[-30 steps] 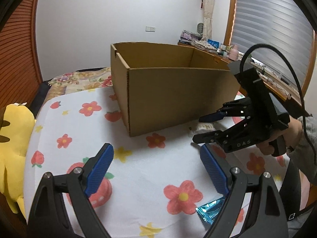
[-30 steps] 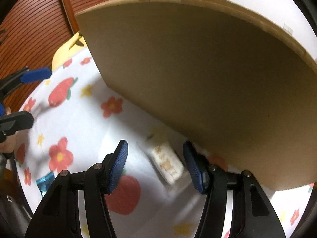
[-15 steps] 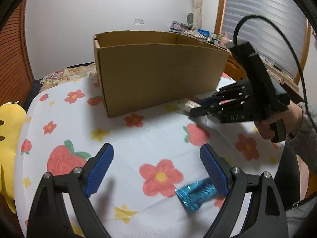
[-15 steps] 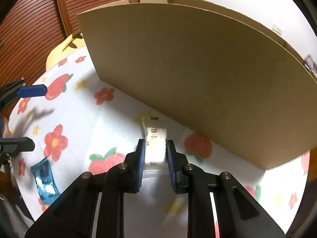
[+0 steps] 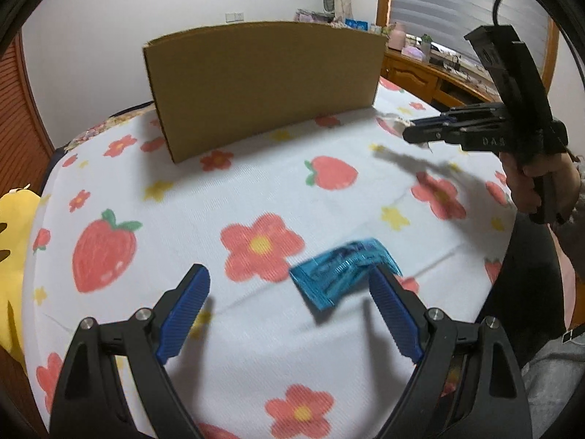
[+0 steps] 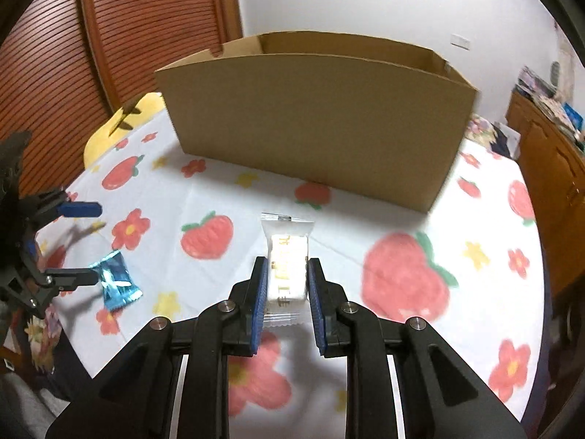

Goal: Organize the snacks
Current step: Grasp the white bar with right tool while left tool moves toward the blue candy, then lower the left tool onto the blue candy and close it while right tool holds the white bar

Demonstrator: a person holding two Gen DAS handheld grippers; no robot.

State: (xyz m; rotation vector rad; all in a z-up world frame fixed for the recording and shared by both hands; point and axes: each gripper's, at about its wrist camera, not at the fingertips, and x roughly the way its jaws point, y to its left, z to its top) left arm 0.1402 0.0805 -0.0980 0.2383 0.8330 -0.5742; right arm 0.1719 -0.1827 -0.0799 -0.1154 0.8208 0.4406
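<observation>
My right gripper [image 6: 286, 274] is shut on a white snack packet [image 6: 287, 263] and holds it above the cloth, in front of the open cardboard box [image 6: 314, 131]. It shows at the right of the left wrist view [image 5: 411, 132], with the box [image 5: 263, 84] behind. My left gripper [image 5: 289, 292] is open, low over the table. A blue snack packet [image 5: 342, 272] lies on the cloth between its fingers, near the right finger. In the right wrist view the blue packet [image 6: 116, 283] lies by the left gripper [image 6: 95, 241].
A white tablecloth [image 5: 204, 197] with red flowers and strawberries covers the round table. A yellow plush toy [image 5: 14, 226] sits off the left edge. A wooden sideboard [image 6: 552, 168] with clutter stands at the right, a slatted wooden door [image 6: 120, 25] behind.
My right gripper closed on the white packet beside the box and lifted it back from the box. My left gripper moved back and down, bringing the blue packet between its fingers.
</observation>
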